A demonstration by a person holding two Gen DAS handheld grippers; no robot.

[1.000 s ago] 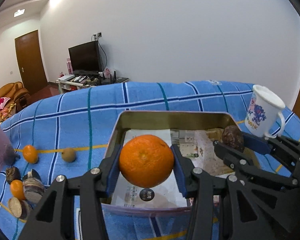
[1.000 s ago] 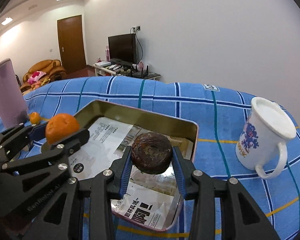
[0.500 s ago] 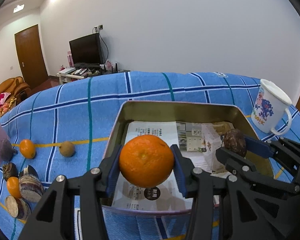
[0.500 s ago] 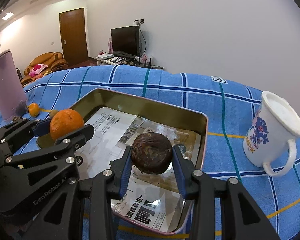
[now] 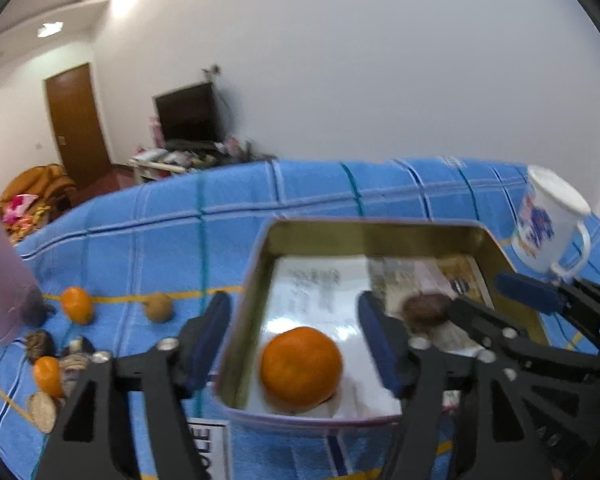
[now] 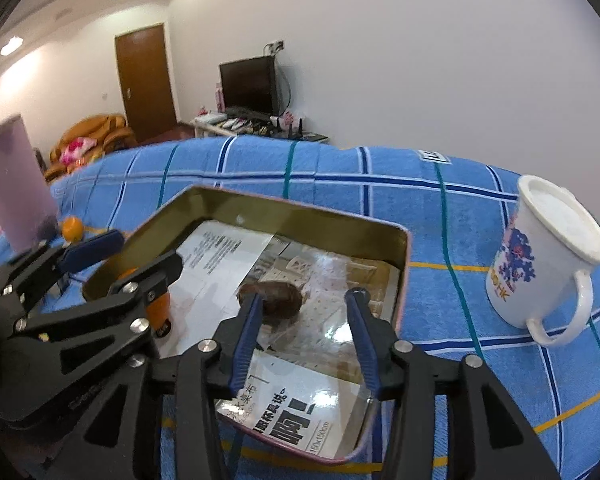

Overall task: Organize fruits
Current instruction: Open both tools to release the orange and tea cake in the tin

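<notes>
Two fruits lie in the metal tray (image 5: pixel 268 264), on the printed paper lining its floor: an orange (image 5: pixel 301 367) at the lower centre of the left wrist view, near the tray's near-left corner, and a dark brown fruit (image 6: pixel 274 298) at mid-frame of the right wrist view, toward the tray's right half. Left gripper (image 5: pixel 296 344): jaws opening, pads well clear of the orange, which sits between and just below them, nothing clamped. Right gripper (image 6: pixel 304 336): jaws opening, nothing clamped; the brown fruit lies just beyond the left pad and partly behind it, whether touching it cannot be told. The orange is round, with no long axis to speak of and no stem end visible. The brown fruit is a flattened oval, its long axis running left to right across the frame, roughly crosswise to the fingers. Remaining stock, lower left of the left wrist view, on the blue checked cloth (image 5: pixel 140 240): two small oranges (image 5: pixel 76 305), a tan round fruit (image 5: pixel 159 307), several dark or cut pieces, blurred. The left gripper is judged nearer these; any next pick turns leftward, away from the tray. White mug (image 6: pixel 540 256) stands right of the tray, apart.
</notes>
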